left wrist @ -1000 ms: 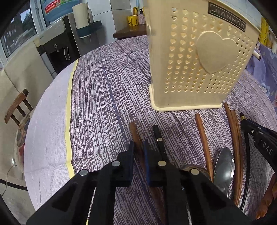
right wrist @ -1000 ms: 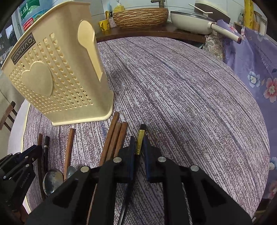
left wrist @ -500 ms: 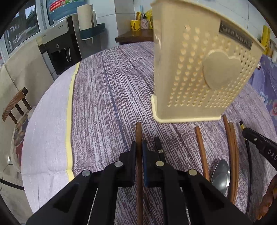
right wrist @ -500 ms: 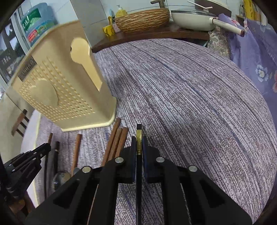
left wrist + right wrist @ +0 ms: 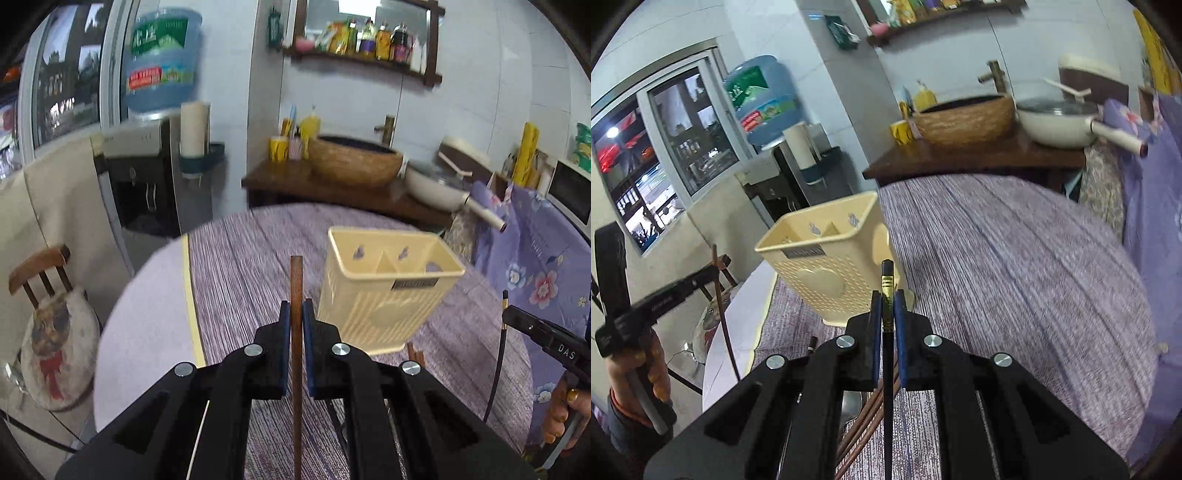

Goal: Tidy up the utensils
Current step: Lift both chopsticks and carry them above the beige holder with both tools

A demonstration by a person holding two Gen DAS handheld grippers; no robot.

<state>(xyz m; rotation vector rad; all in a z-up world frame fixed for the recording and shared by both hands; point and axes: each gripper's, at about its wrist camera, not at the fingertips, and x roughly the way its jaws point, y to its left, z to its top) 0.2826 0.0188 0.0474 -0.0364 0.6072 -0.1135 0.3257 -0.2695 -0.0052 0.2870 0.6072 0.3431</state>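
Observation:
My left gripper (image 5: 296, 314) is shut on a brown wooden chopstick (image 5: 296, 280), held upright high above the table. My right gripper (image 5: 887, 302) is shut on a black chopstick with a gold band (image 5: 887, 284), also lifted. The cream perforated utensil holder (image 5: 388, 291) stands on the table ahead, its divided top open; it also shows in the right wrist view (image 5: 831, 258). Each gripper shows in the other's view, the right (image 5: 546, 343) and the left (image 5: 657, 299). More brown chopsticks (image 5: 871, 413) lie on the table below the right gripper.
The round table (image 5: 251, 258) has a purple striped cloth. A wooden chair (image 5: 40, 280) stands at its left. A water dispenser (image 5: 147, 184) and a wooden counter with a woven basin (image 5: 354, 162) and a pan (image 5: 436, 181) are behind. A purple floral cloth (image 5: 539, 266) hangs at the right.
Both grippers have risen well above the table with their chopsticks, and the views have tilted up from the tabletop to the room. The holder now looks smaller and is seen from above.

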